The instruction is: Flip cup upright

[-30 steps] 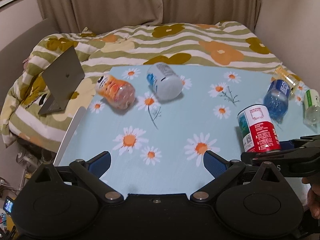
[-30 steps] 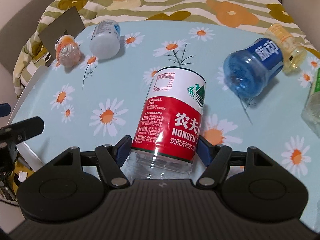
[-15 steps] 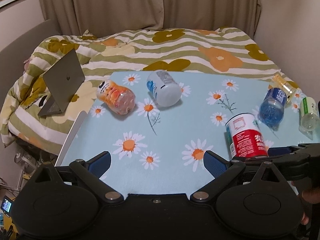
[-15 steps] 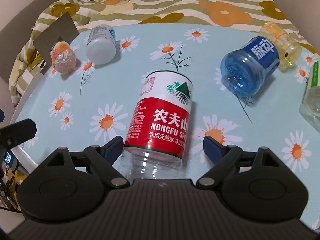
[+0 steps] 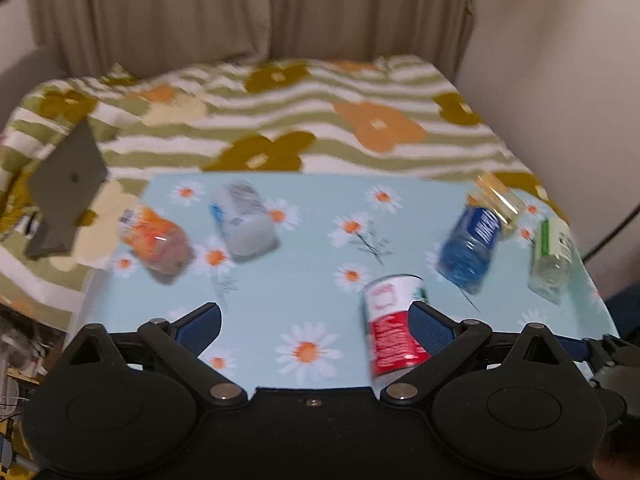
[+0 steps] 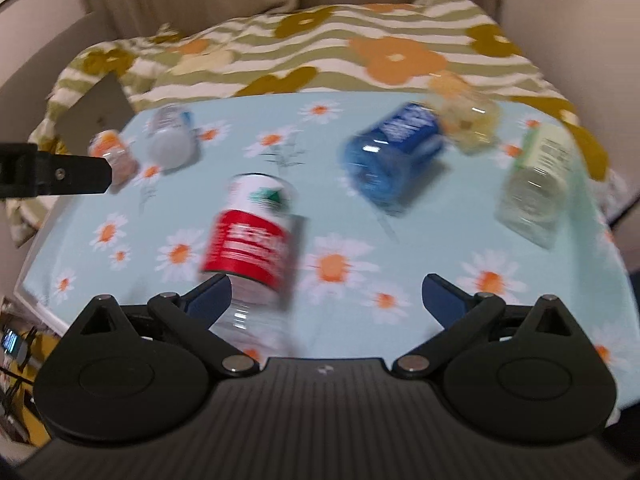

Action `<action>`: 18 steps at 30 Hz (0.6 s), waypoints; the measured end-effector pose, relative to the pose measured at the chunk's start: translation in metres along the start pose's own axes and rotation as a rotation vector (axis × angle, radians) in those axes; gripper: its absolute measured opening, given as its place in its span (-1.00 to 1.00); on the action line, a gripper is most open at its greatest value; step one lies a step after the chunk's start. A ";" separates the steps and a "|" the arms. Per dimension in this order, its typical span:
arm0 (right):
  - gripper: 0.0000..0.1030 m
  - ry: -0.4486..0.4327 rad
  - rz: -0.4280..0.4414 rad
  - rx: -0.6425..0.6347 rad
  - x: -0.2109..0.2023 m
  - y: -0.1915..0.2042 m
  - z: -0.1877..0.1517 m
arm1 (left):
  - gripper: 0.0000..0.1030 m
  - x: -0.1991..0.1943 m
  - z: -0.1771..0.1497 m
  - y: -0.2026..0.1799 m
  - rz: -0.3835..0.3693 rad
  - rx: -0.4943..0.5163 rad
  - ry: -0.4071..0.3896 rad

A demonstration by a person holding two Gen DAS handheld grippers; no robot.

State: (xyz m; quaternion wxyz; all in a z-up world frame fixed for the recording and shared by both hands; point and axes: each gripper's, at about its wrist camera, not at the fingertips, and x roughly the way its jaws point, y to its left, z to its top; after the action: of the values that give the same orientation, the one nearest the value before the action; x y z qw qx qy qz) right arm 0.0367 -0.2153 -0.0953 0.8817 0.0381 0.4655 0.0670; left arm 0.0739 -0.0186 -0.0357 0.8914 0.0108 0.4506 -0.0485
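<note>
Step in hand: release/withdraw, per our reading. Right gripper [image 6: 326,294]: jaws spread wide, grasping nothing. The red-label cup [image 6: 254,240] stands apart from the right pad and just beside or touching the left pad; blur prevents a firmer call. It sits near the front edge of the counter [image 6: 560,312], centre-left, white end up, clear end down. It looks roughly upright w/ a slight tilt. Left gripper [image 5: 316,324]: jaws released, wide, empty, at the front edge.

Next move calls for: pick the nearest lying cup, approx. the blue cup [image 6: 394,156], approach side-on, clench at mid-body, rotate to vertical.

Count, both views:
- Cups/cut bottles: 6 total.
- Standing: 1 (red-label).
- Lying: 5: blue, yellowish cup [image 6: 466,118] touching it toward the back-right corner, green-label cup [image 6: 538,184] at the right edge, white-blue cup [image 6: 170,140] and orange cup [image 6: 116,160] at the back-left.
</note>
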 end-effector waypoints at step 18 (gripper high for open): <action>1.00 0.079 -0.047 0.392 0.001 -0.087 -0.033 | 0.89 0.130 0.038 -0.051 -0.075 -0.010 0.410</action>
State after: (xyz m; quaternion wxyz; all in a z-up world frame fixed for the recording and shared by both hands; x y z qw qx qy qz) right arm 0.0175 -0.3007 -0.1259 0.8399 0.1953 0.5045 -0.0440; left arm 0.1761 -0.0813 -0.1171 0.7786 -0.0010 0.6228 -0.0764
